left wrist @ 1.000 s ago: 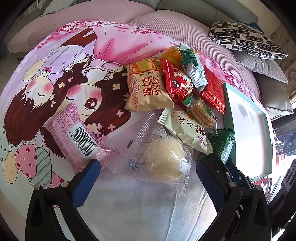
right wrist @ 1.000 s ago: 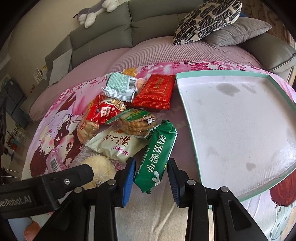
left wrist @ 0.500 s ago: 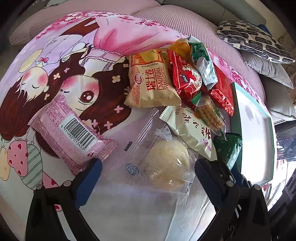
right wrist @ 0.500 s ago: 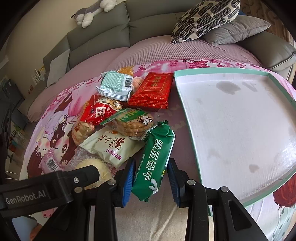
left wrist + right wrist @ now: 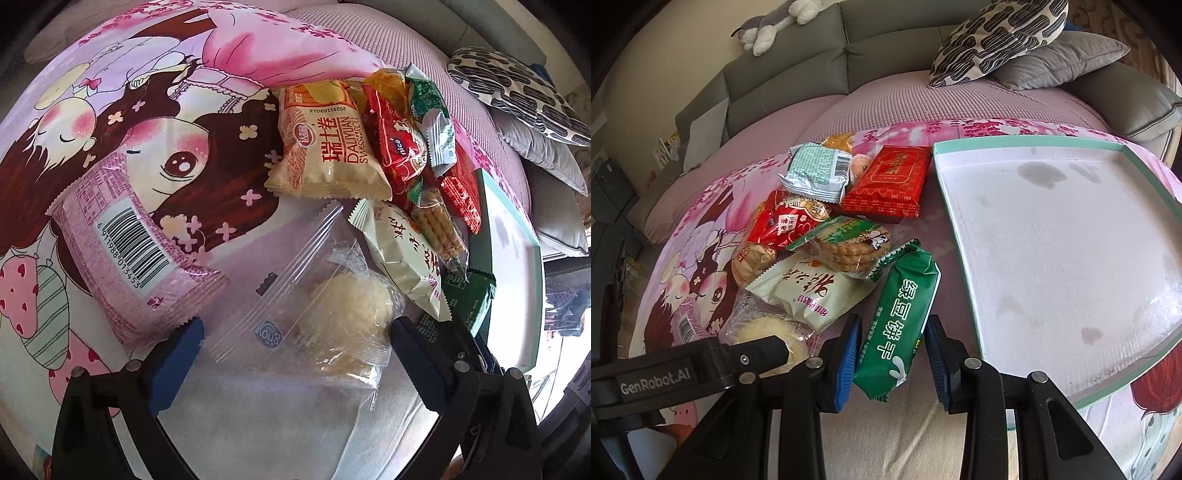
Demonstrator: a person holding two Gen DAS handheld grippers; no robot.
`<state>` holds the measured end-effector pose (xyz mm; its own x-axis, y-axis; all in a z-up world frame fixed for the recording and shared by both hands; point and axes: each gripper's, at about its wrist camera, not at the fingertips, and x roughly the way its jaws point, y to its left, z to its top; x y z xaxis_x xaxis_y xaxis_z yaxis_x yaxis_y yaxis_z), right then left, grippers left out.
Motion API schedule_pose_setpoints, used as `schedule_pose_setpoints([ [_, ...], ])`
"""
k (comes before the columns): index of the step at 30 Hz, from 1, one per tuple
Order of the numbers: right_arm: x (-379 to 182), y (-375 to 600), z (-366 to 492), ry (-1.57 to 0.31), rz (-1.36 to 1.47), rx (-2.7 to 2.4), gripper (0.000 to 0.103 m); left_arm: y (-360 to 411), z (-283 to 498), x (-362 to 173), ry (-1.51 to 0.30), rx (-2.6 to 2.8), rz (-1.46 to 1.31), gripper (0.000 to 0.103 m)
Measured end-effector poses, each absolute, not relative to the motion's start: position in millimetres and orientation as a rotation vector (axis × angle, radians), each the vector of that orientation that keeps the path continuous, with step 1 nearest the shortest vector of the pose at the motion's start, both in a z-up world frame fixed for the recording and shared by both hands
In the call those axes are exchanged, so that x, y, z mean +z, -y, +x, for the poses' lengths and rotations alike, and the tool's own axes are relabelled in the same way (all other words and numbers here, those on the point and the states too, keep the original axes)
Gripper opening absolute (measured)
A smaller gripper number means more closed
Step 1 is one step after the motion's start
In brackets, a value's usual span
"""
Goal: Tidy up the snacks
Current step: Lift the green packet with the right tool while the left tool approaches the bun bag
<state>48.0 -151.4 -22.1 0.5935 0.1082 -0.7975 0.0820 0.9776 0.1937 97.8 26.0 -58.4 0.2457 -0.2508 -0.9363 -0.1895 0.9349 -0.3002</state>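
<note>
A pile of snack packets lies on a cartoon-print blanket [image 5: 155, 122]. My left gripper [image 5: 295, 354] is open wide and points down, its blue pads [image 5: 177, 354] either side of a clear bag with a pale round pastry [image 5: 343, 314]. A pink barcode packet [image 5: 125, 251] lies just left of it. My right gripper [image 5: 890, 350] is shut on a green biscuit packet [image 5: 901, 314], whose far end rests beside the pile. A white tray with a teal rim [image 5: 1052, 240] lies to the right with nothing in it.
The pile holds a yellow Swiss-roll packet [image 5: 325, 147], a red packet [image 5: 783, 221], a flat red box [image 5: 890, 181], a cracker sleeve [image 5: 849, 247] and a cream packet [image 5: 812, 291]. Sofa cushions [image 5: 997, 37] and a plush toy [image 5: 775, 26] sit behind.
My left gripper has come down closer to the clear pastry bag, which now looks larger between its open fingers. The right gripper and its green packet have stayed put.
</note>
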Motion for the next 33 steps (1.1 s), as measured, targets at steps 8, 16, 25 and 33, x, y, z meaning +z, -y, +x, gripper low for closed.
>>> schedule_pose_setpoints([
  [8,-22,152,48,-0.936,0.213,0.01,0.038,-11,91,-55,-1.311,-0.033,-0.38,0.099],
  [16,-21,148,47,-0.929,0.2,0.019,0.03,2,87,-48,-1.292,-0.08,-0.367,0.079],
  [25,-20,149,47,-0.928,0.191,0.02,0.028,-17,86,-42,-1.313,-0.084,-0.457,0.076],
  [33,-19,148,45,-0.93,0.179,0.017,0.028,-34,80,-36,-1.292,-0.111,-0.516,0.067],
])
